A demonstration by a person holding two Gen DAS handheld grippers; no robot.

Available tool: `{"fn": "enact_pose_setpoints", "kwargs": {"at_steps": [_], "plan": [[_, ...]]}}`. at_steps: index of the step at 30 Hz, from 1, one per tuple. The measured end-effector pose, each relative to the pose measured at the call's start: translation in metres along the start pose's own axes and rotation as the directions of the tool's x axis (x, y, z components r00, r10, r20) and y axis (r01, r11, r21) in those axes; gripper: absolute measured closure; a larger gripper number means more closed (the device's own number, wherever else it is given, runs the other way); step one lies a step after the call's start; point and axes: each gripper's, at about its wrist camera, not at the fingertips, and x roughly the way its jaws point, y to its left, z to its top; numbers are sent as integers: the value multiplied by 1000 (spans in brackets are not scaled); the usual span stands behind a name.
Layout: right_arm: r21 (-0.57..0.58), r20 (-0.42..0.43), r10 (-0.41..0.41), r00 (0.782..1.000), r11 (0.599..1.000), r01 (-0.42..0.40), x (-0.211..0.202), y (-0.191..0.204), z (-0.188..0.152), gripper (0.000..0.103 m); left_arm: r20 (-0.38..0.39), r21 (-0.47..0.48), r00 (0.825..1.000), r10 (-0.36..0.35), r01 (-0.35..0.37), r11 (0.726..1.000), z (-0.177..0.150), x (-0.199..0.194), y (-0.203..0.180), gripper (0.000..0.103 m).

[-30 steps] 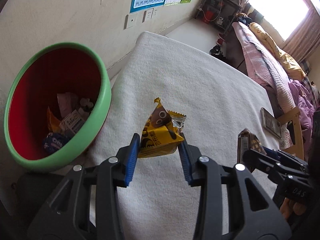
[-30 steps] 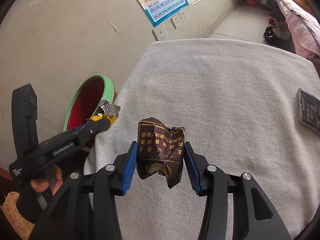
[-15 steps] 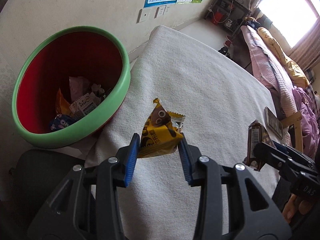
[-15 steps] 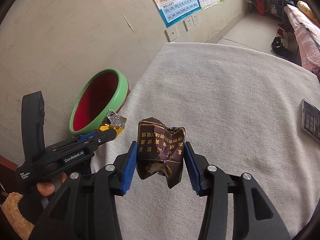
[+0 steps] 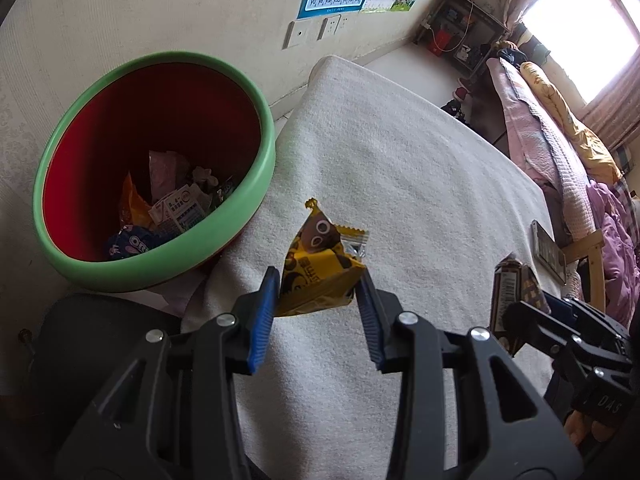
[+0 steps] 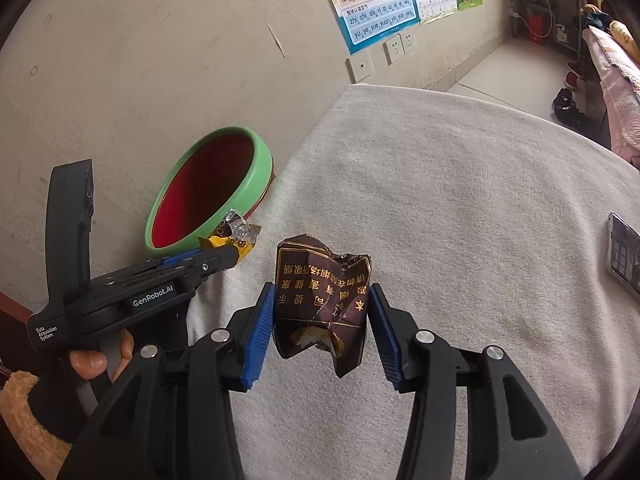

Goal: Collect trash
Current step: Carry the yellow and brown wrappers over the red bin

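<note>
My left gripper (image 5: 318, 300) is shut on a yellow snack wrapper (image 5: 316, 268) with a brown cartoon face, held above the white cloth-covered table (image 5: 420, 168) just right of the bin. The red bin with a green rim (image 5: 256, 204) stands at the table's left edge and holds several wrappers. My right gripper (image 6: 322, 312) is shut on a crumpled dark brown packet (image 6: 320, 300) with gold lettering. In the right wrist view the left gripper (image 6: 224, 258) with its yellow wrapper (image 6: 230, 240) sits left of mine, near the bin (image 6: 248, 184). In the left wrist view the right gripper (image 5: 520, 304) shows at the right with the brown packet (image 5: 506, 292).
A phone (image 6: 622, 256) lies on the cloth at the right edge. A wall with posters and sockets (image 6: 362, 66) runs behind the bin. A bed with pink bedding (image 5: 560, 152) stands beyond the table. A hand (image 6: 100, 360) holds the left gripper.
Both grippers have drifted toward the bin, each keeping its wrapper. The bin's opening now sits further right and shows more of its contents in the left wrist view.
</note>
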Motion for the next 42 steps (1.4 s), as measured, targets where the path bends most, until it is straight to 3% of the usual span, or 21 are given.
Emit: {"fn": "enact_pose_setpoints", "kwargs": {"at_steps": [42], "plan": [[-56, -21, -1, 1000, 998, 0, 7, 13, 1, 57, 6, -40, 1000, 13, -13, 999, 5, -4, 14, 66]]}}
